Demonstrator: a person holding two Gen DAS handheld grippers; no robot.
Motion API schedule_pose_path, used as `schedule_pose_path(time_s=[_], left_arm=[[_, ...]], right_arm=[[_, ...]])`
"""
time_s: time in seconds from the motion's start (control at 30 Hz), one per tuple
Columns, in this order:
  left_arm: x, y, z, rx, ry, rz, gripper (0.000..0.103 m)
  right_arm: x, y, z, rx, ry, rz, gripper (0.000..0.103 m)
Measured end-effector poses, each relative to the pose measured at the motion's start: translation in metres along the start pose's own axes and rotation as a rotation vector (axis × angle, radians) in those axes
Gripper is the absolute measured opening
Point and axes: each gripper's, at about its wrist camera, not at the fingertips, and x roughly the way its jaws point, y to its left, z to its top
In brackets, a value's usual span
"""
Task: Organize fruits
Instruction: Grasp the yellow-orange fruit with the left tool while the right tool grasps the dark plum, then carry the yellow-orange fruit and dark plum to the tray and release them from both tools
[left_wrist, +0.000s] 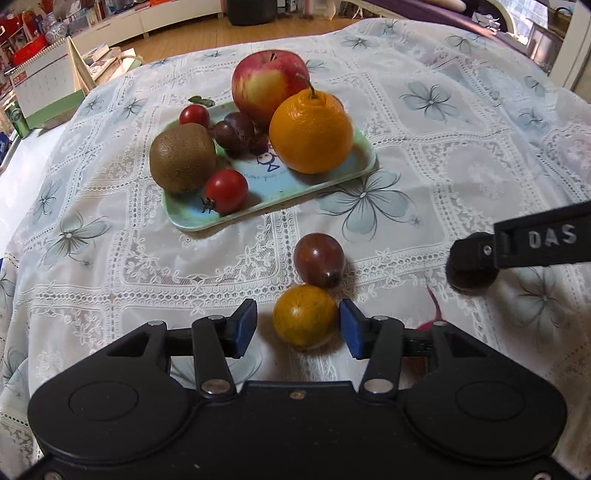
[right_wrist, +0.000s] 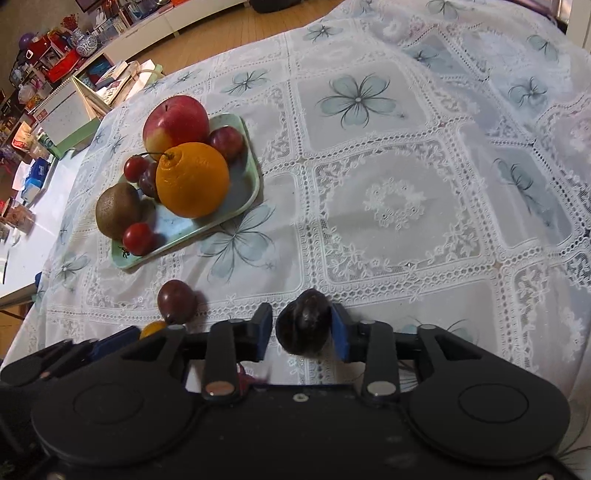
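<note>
Lace cloth (left_wrist: 443, 155) covers the table, where a tray (left_wrist: 354, 162) holds apple (left_wrist: 266, 85), orange (left_wrist: 310, 133), kiwi (left_wrist: 183, 162) and tomatoes, while the left gripper (left_wrist: 298, 326) stands open around a small yellow-orange fruit (left_wrist: 304, 317) and the right gripper (right_wrist: 302, 326) brackets a dark plum (right_wrist: 303, 325), its left pad apart from it.

1. A white lace cloth (left_wrist: 461, 122) with pale blue flowers covers the desk.
2. A spiral calendar (left_wrist: 44, 85) stands off the cloth's far left corner, a green can (left_wrist: 16, 118) just beside it.
3. A wooden floor (left_wrist: 236, 37) lies beyond.
4. A blue-and-white vase (right_wrist: 85, 42) stands among clutter on a far shelf.
</note>
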Motion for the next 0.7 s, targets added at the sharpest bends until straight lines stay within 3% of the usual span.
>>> schedule_pose_path(time_s=[0.17, 0.23, 0.37, 0.4, 0.7], left_arm=[[0.008, 0.003, 0.001, -0.032, 0.013, -0.011, 0.055], [0.006, 0.004, 0.002, -0.036, 0.011, -0.034, 0.047], [-0.003, 0.009, 0.003, -0.065, 0.009, -0.025, 0.046], [-0.009, 0.011, 0.003, -0.070, 0.003, -0.026, 0.046], [-0.096, 0.031, -0.025, -0.064, -0.080, -0.030, 0.046]], right_arm=[[0.005, 0.002, 0.000, -0.005, 0.015, -0.011, 0.043], [0.009, 0.004, -0.001, -0.015, 0.024, -0.023, 0.044], [0.012, 0.012, -0.003, -0.052, 0.010, -0.068, 0.041], [0.012, 0.014, -0.004, -0.068, 0.002, -0.083, 0.037], [-0.004, 0.012, -0.010, -0.084, -0.069, -0.098, 0.037]])
